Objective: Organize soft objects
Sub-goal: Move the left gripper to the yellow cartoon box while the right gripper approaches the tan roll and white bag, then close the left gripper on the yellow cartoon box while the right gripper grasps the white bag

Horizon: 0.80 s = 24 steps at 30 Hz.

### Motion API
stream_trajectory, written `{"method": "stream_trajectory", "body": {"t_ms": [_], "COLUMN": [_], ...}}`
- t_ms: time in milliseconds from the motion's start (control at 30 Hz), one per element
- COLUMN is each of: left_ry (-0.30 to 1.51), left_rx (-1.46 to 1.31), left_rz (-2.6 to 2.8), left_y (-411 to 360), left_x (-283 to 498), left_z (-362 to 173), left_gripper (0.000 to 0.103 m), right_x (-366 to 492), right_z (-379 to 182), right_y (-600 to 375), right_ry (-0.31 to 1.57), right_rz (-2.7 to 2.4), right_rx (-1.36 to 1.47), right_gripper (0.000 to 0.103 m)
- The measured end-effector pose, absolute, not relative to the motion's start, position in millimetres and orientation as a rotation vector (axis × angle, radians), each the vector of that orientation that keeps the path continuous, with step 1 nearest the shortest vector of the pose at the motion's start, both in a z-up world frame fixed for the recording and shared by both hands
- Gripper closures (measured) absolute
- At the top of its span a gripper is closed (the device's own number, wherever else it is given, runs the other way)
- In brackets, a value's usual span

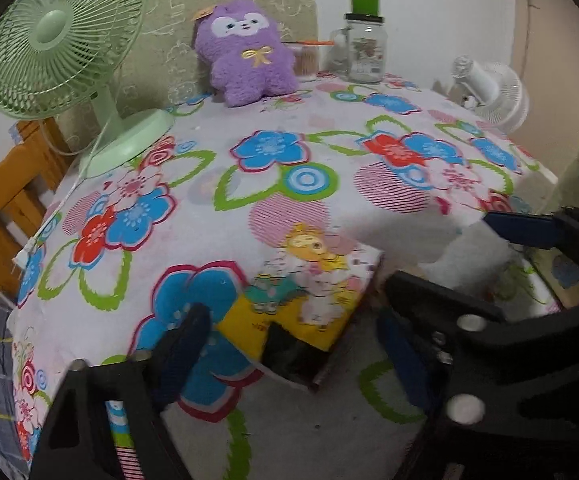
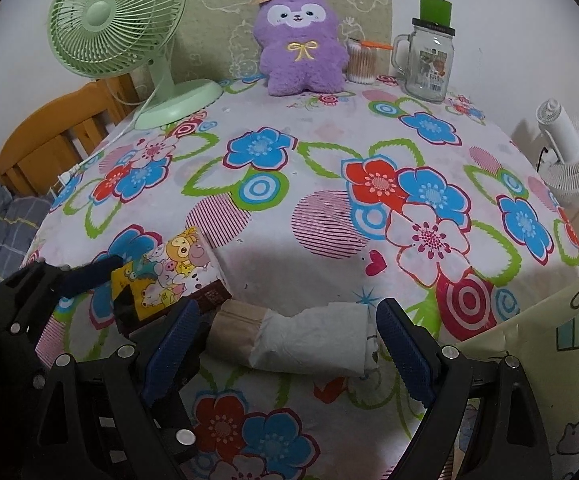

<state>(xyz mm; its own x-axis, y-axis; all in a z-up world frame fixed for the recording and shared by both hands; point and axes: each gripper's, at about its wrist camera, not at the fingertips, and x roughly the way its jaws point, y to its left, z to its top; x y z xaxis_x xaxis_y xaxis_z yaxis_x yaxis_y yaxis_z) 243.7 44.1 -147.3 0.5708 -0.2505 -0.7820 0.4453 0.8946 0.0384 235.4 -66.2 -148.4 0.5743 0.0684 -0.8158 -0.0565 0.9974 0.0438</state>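
A yellow cartoon-printed box (image 1: 309, 280) lies at the front edge of the flowered tablecloth (image 1: 289, 168). My left gripper (image 1: 293, 332) straddles it with its jaws open. The left pad is against the box's corner and a thin gap shows on the right. In the right wrist view a soft beige and white packet (image 2: 309, 336) lies just right of the box (image 2: 169, 268). My right gripper (image 2: 289, 344) is open around the packet without touching it. A purple plush toy (image 2: 301, 44) sits upright at the back of the table, far from both grippers.
A green desk fan (image 2: 117, 20) stands back left, its cord trailing over the cloth. A glass mug jar (image 2: 429, 64) and a cotton swab tub (image 2: 361, 64) stand back right. A white fan (image 2: 573, 160), a pale cushion (image 2: 537, 360) and a wooden chair (image 2: 49, 136) flank the table.
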Motion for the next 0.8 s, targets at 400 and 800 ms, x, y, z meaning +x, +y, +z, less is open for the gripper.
{"method": "stream_trajectory", "body": {"t_ms": [400, 800], "left_ry": [0.832, 0.858], "left_rx": [0.355, 0.303], "left_rz": [-0.393, -0.339], "left_y": [32.4, 43.7], "left_x": [222.3, 199.7], "left_z": [-143.9, -143.9], "left_gripper": [0.053, 0.053], "right_x": [235.1, 219.5], "right_z": [-158.8, -161.8], "right_y": [-66.1, -55.9], "right_ry": [1.023, 0.996], "right_rz": [0.031, 0.07], "right_rx": [0.027, 0.003], "right_gripper": [0.011, 0.022]}}
